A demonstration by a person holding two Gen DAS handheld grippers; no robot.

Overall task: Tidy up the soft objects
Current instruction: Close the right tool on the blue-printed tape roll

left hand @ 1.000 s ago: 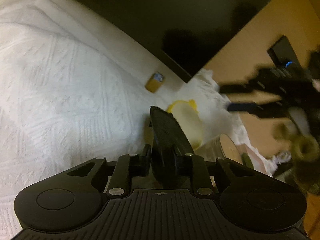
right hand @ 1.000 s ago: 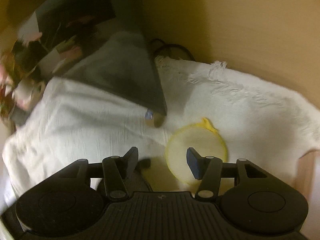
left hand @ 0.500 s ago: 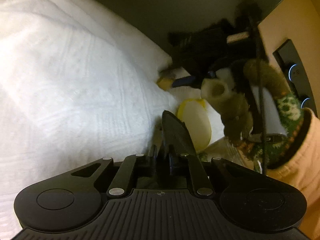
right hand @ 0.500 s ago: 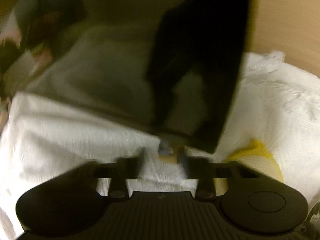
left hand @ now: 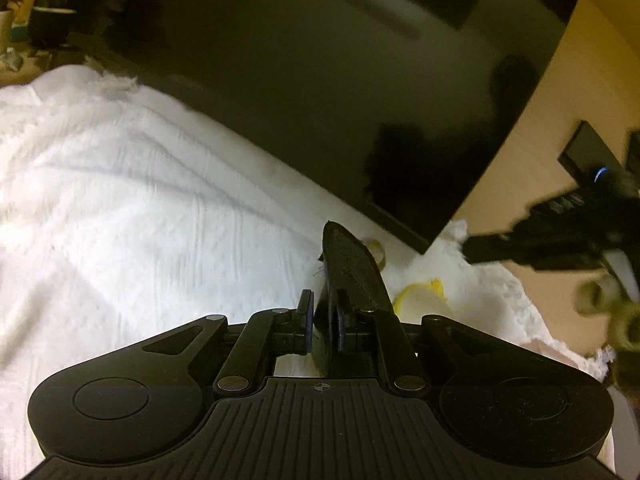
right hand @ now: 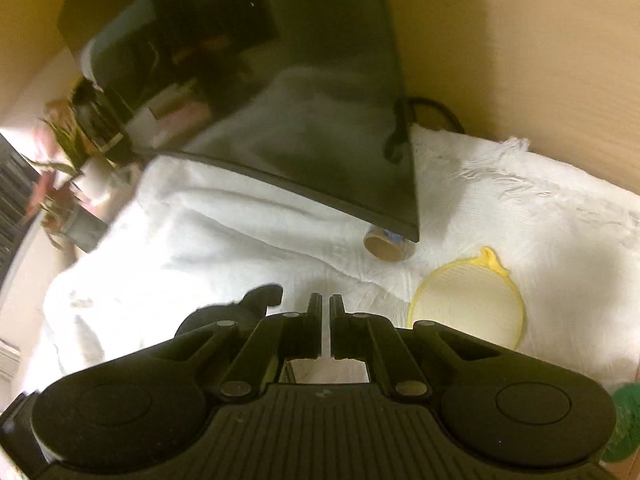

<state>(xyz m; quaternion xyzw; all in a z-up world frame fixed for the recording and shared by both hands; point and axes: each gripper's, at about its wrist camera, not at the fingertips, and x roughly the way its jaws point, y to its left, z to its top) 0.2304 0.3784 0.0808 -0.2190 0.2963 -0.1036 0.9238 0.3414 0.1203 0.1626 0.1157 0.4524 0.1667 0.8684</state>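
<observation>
Left hand-held gripper (left hand: 322, 322) clamps a dark flat thing (left hand: 352, 268) (identity unclear); right hand-held gripper (right hand: 325, 322) clenched, empty.

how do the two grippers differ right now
The left gripper is clamped on a flat black object that sticks out forward between its fingers; the right gripper holds nothing, its fingers nearly together with only a thin gap. The left gripper's pads look blue, while the right gripper's look black. Both are the same black two-finger design and both hover over the white blanket.
</observation>
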